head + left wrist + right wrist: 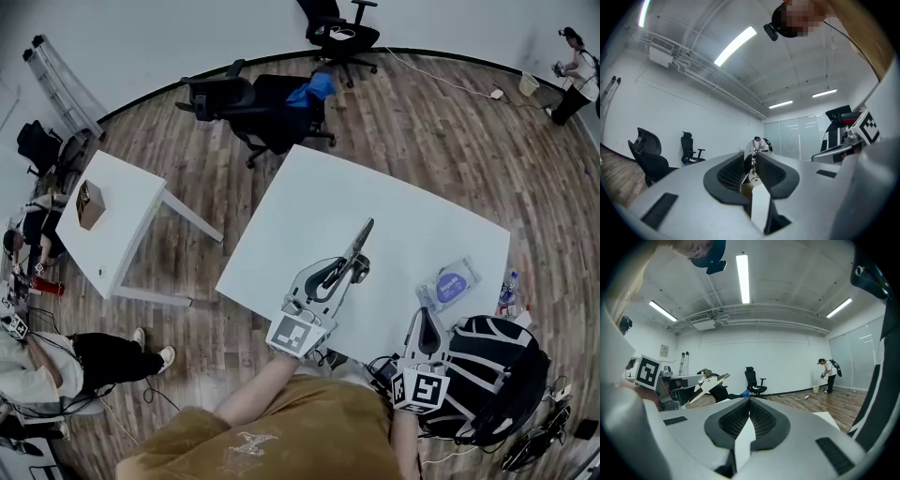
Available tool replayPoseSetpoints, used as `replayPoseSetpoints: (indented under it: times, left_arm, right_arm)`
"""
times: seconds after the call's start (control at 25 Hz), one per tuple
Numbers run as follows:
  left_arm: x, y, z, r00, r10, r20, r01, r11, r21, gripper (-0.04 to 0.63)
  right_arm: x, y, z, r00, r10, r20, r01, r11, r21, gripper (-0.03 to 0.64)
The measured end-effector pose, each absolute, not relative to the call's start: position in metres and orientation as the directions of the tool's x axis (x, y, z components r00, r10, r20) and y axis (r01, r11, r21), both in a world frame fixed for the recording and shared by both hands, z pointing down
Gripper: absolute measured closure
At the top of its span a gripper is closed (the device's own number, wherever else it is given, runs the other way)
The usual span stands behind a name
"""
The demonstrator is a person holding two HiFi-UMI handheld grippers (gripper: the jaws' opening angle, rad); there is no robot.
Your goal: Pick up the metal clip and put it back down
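Left gripper [751,155] clamped on the metal clip [752,165], held over the white table [309,211].
I read the left jaws as slightly apart, with the small clip pinched between their pads near the tips. The right gripper [749,402] has its jaws pressed together with nothing between them, at the table's near edge.

Office-type room, open plan. Evidence: black swivel chair [754,380] straight ahead of the right gripper [749,401] jaws; two more to the left of the left gripper [751,152] jaws; glass partition [801,136] beyond those jaws, to their right; strip lights [743,277] overhead; white tables [375,225] and wood-plank floor [441,141] beneath; ladder [61,84] against the white wall [187,37]
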State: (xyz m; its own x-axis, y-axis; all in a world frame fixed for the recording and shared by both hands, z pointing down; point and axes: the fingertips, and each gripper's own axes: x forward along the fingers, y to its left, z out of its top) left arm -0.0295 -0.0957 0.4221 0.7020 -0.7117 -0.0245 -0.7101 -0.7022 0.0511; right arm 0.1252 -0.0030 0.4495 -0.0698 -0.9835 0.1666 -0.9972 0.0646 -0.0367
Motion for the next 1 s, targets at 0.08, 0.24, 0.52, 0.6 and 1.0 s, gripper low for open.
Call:
replayPoseSetpoints:
  times: [0.08, 0.24, 0.52, 0.6, 1.0]
  left_arm:
    - [-0.029, -0.096, 0.421, 0.694, -0.718, -0.044, -0.716, -0.696, 0.059, 0.515]
    - [-0.031, -0.097, 0.427, 0.678, -0.735, -0.021, -0.734, -0.679, 0.03, 0.522]
    - [-0.032, -0.098, 0.428, 0.671, -0.741, -0.022, -0.74, -0.671, 0.048, 0.523]
    - [-0.032, -0.098, 0.427, 0.672, -0.74, -0.027, -0.738, -0.672, 0.061, 0.528]
    - [-0.04, -0.101, 0.43, 0.673, -0.739, 0.02, -0.738, -0.671, 0.069, 0.552]
  right_arm:
    - [0.126, -0.003, 0.451, -0.071, -0.983, 0.17, -0.997, 0.065, -0.045, 0.611]
    - [0.127, -0.003, 0.454, -0.076, -0.982, 0.173, -0.996, 0.068, -0.051, 0.611]
    - [0.127, -0.003, 0.454, -0.079, -0.982, 0.173, -0.996, 0.071, -0.049, 0.611]
    - [0.127, -0.002, 0.454, -0.078, -0.982, 0.173, -0.996, 0.07, -0.05, 0.611]
    - [0.125, -0.001, 0.452, -0.076, -0.982, 0.172, -0.996, 0.068, -0.051, 0.611]
